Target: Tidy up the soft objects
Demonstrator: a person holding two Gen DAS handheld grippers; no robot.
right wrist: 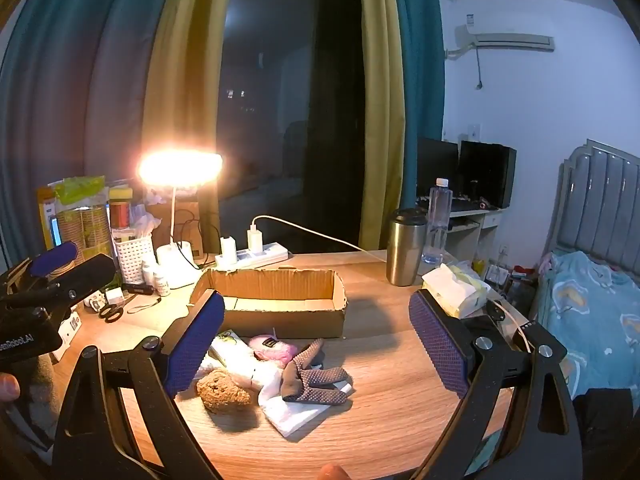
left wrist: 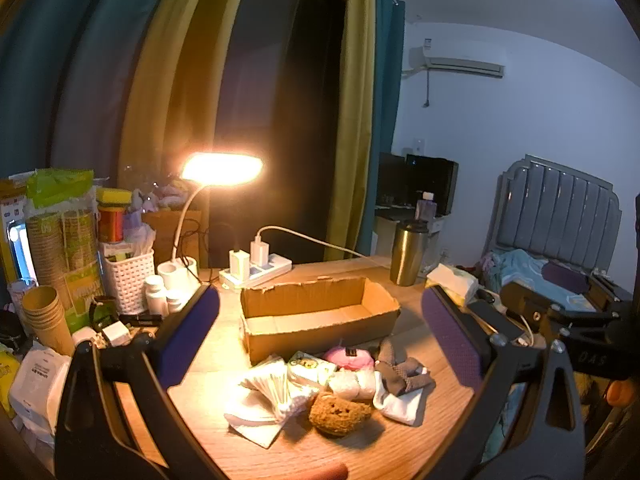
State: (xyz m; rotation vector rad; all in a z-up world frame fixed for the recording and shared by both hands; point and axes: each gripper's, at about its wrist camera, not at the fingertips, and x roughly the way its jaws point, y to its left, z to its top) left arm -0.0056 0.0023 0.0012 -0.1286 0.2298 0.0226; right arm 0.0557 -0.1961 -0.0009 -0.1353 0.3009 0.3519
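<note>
Hovering above the wooden counter (left wrist: 400, 452), the left tongs (left wrist: 320, 328) stand wide apart in the left wrist view, holding nothing. The heap of soft things lies just ahead, between and below the two pads: a crumpled white cloth (left wrist: 264, 400), a brown bristly sponge (left wrist: 338, 414), a pink woolly ball (left wrist: 348, 358) and a grey dotted glove (left wrist: 400, 372) on a white folded rag (left wrist: 400, 402). Beyond the heap, the open, empty brown cardboard box (left wrist: 320, 312) waits. In the right wrist view the right tongs (right wrist: 316, 344) are likewise spread and empty; the heap sits toward their left pad, glove (right wrist: 316, 380) nearest the middle, sponge (right wrist: 222, 392) beside that pad, box (right wrist: 280, 300) further ahead. The pieces overlap, so I judge that a closing grip may catch two at once or drag a neighbour off, and limp cloth may slip from the pads. The steel tumbler (right wrist: 404, 248), ahead of the right pad, could be knocked by a wide swing.
</note>
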